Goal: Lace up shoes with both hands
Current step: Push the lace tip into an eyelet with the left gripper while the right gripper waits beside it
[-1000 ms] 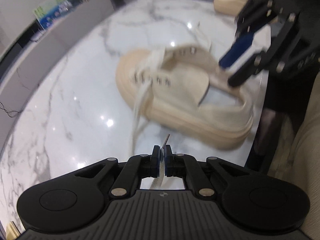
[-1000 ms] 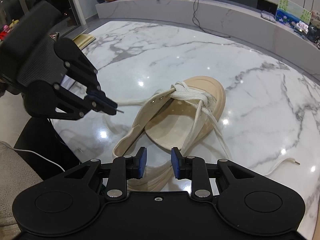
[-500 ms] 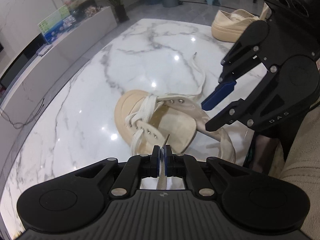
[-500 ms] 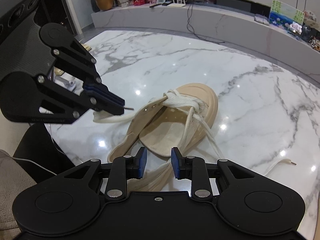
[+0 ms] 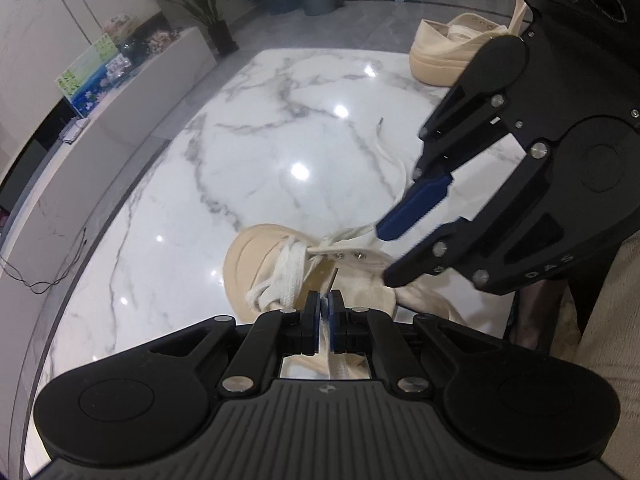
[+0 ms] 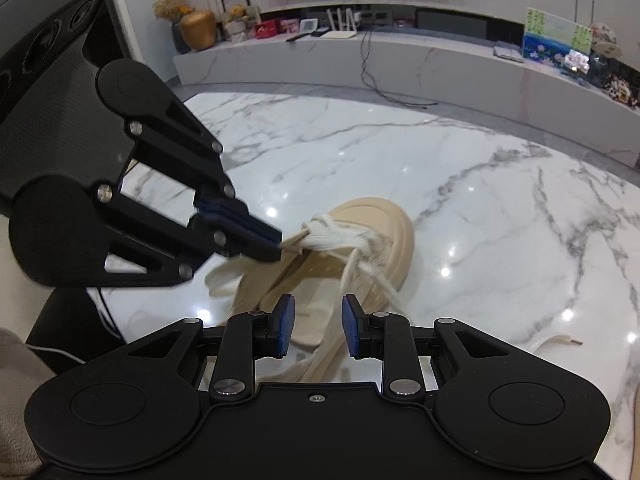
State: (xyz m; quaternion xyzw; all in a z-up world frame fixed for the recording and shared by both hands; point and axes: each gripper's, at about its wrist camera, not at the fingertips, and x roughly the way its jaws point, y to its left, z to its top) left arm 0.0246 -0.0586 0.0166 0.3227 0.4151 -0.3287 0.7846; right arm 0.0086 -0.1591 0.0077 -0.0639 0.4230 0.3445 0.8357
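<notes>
Two tools over cream canvas platform shoe (image 6: 360, 248) lying on white marble bench (image 6: 480, 184). Left tool (image 5: 325, 300) pressed together, pinching white flat lace (image 6: 294, 240) end just off shoe's eyelet row. Right tool (image 6: 316, 326) spread, nothing between pads, hovering above shoe's heel side. Second cream shoe (image 5: 444, 56) well beyond first, at bench's far edge.
</notes>
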